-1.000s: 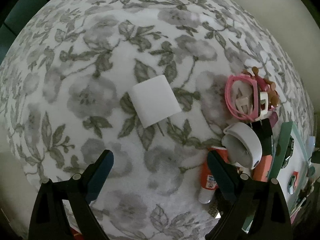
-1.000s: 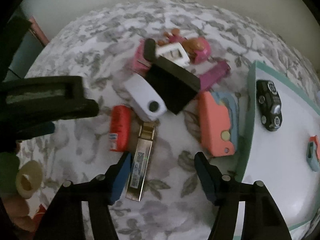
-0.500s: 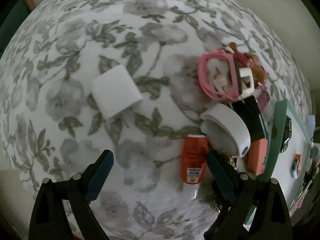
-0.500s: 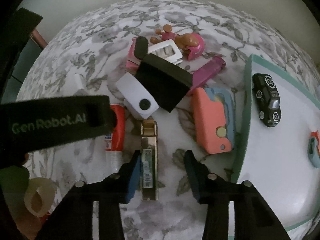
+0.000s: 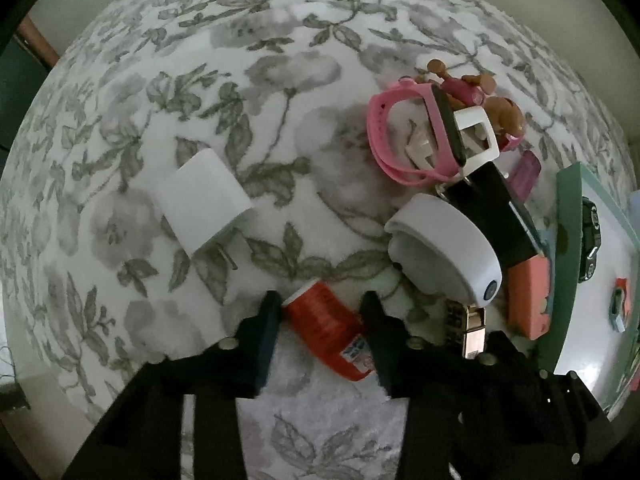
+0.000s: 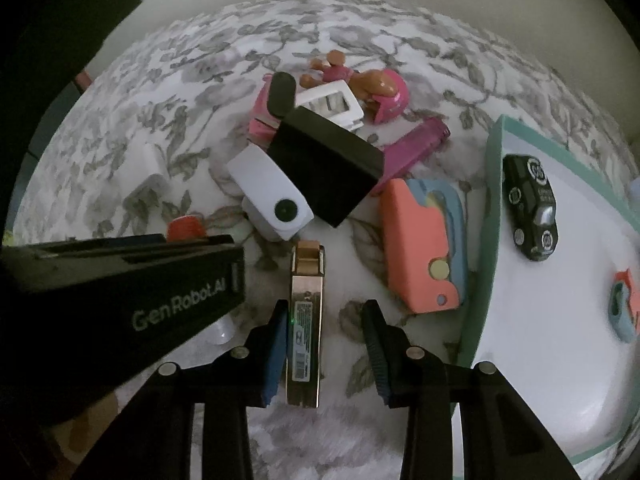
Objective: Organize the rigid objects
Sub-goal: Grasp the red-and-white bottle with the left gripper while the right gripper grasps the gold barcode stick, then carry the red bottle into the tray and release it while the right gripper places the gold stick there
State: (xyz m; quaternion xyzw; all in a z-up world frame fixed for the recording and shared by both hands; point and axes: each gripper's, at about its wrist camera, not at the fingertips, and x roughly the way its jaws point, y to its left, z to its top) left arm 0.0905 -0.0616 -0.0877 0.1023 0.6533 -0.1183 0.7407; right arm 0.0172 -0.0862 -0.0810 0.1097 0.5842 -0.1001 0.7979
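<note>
Left gripper [image 5: 320, 312] points straight down, its jaws closing around one ribbed orange tube [image 5: 326, 320] with a printed label; both dark pads sit at the tube's sides, seemingly touching it. The tube lies on the soft, floral-printed cloth [image 5: 240, 60].

Over on the right, the right gripper [image 6: 326, 324] is closing too, with a slim metallic gold module [image 6: 306, 320] between its fingers: the blue-padded finger [image 6: 276, 344] is against one edge, the other finger still clear of it.

Now the pile, counted: one smooth white rounded case [image 6: 272, 192] with a dark round dot, one matte black box [image 6: 328, 164] leaning over it, one coral-and-blue plastic block [image 6: 420, 248], one magenta tube [image 6: 416, 144], one pink strap loop [image 5: 400, 140], one white square block [image 5: 204, 200] off alone.

One teal-rimmed white tray [image 6: 494, 200] holds one glossy black toy car [image 6: 530, 208] and one small coral-and-blue piece [image 6: 624, 304].
</note>
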